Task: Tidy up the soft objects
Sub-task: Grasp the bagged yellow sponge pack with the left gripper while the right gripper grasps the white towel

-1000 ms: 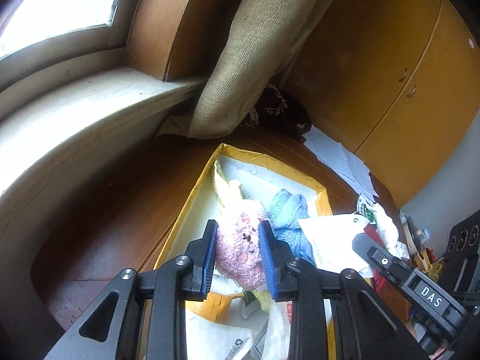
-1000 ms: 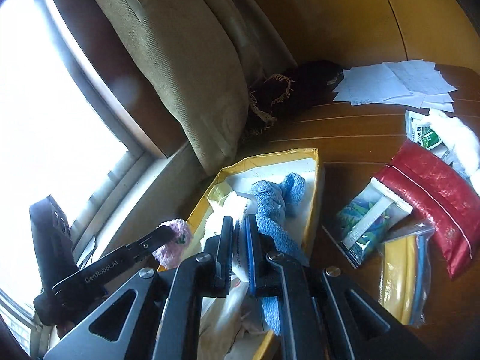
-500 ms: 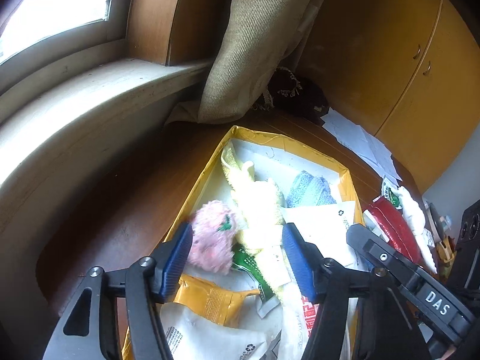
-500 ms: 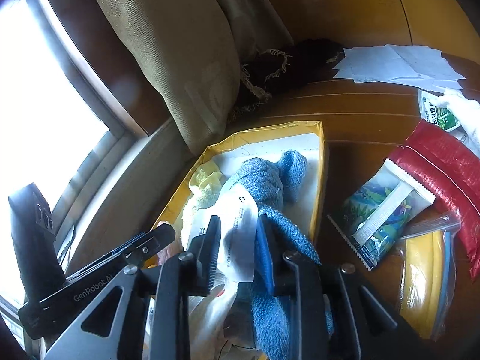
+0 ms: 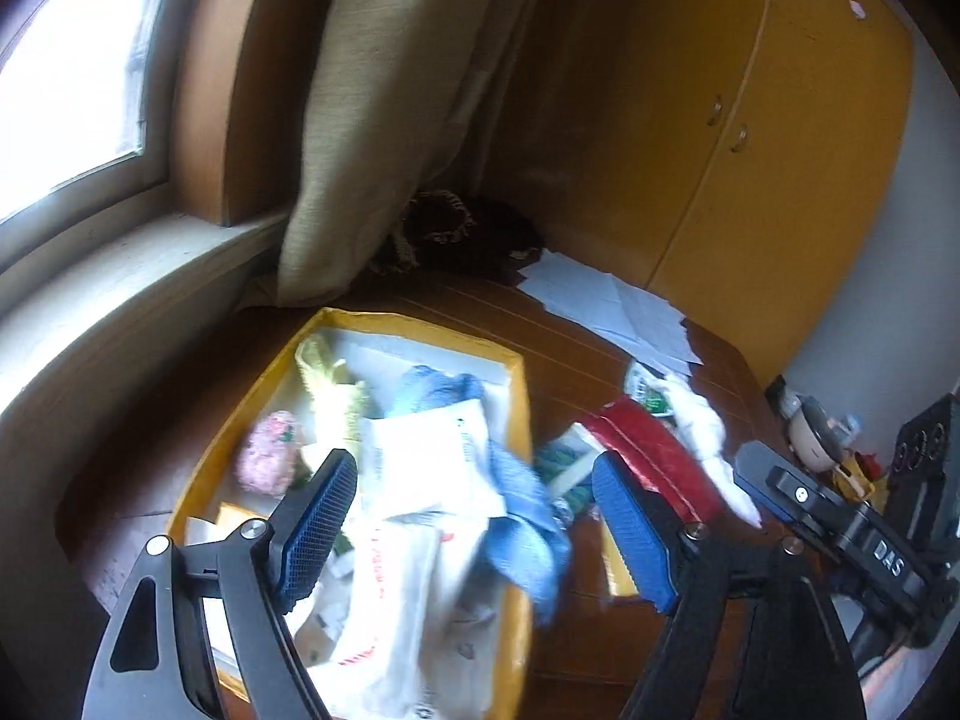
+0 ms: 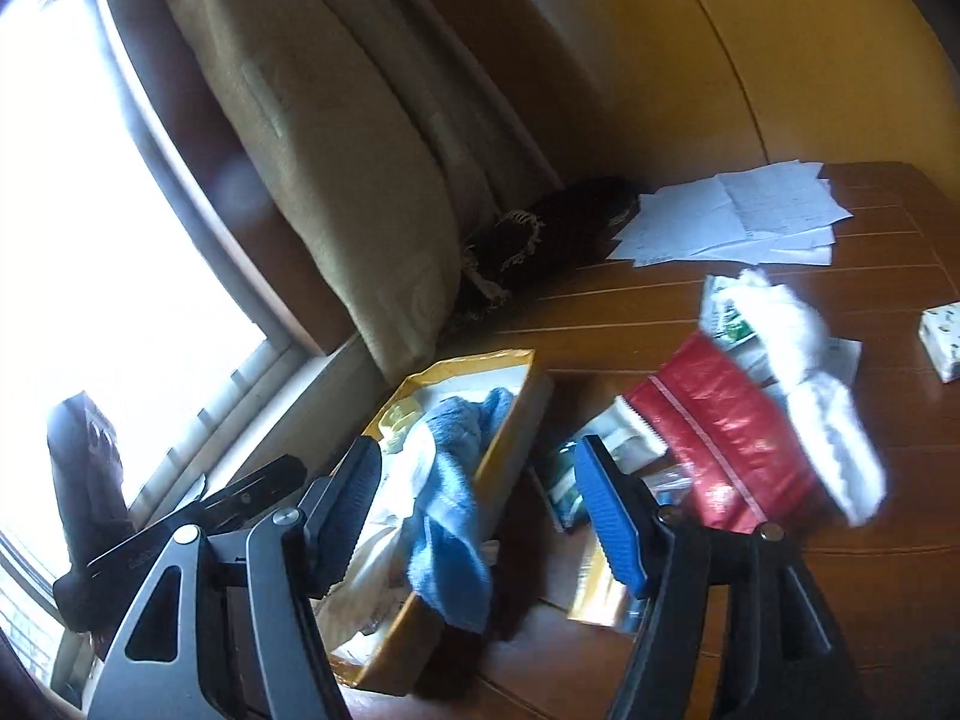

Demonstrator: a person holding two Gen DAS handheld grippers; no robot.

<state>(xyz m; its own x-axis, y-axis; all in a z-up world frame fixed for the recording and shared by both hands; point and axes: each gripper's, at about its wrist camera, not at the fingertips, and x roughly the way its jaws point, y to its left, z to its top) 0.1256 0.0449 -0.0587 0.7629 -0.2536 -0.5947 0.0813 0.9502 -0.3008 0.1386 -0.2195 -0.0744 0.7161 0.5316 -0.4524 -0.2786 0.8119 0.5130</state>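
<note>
Now both my left hand-held gripper and right hand-held gripper gape empty; pink plush and blue towel have landed in the yellow box, two items sorted.

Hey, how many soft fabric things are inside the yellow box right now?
3. A pink fluffy item by the left wall, a yellow cloth toward the far end, and a blue towel draped over the right wall of the yellow box. Packets may hide more.
</note>
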